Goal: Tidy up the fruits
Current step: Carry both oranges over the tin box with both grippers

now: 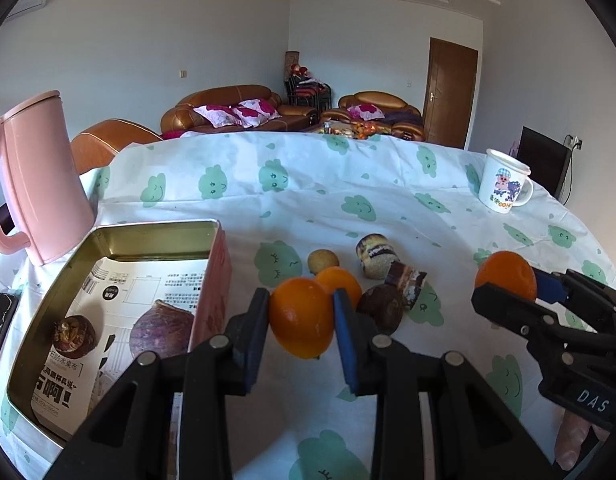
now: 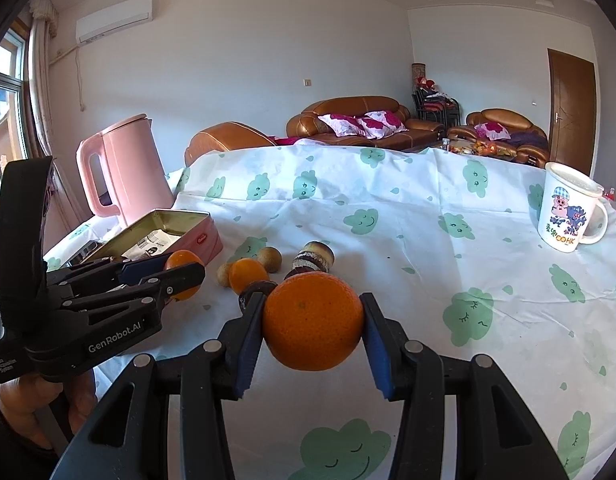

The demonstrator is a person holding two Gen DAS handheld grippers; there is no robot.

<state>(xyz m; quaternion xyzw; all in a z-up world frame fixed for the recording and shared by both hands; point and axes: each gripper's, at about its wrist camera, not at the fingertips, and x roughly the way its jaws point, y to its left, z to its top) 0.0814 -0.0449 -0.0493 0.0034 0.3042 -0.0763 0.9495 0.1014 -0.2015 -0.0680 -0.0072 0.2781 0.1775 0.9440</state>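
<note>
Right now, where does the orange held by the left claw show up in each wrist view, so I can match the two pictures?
Left wrist view: the orange held by the left claw sits low centre, clamped between the blue pads, just right of the tin box.
Right wrist view: the same orange is at mid-left, partly hidden by the claw's black fingers, in front of the tin box.
Shared landmark: the pink kettle behind the tin.

The tin box [image 1: 212, 264] sits on the table [image 1: 387, 208]. The kettle [image 1: 40, 184] stands behind the box. Loose fruits [image 1: 377, 306] lie right of the box. The mug [image 1: 503, 184] stands far right of the box.
</note>
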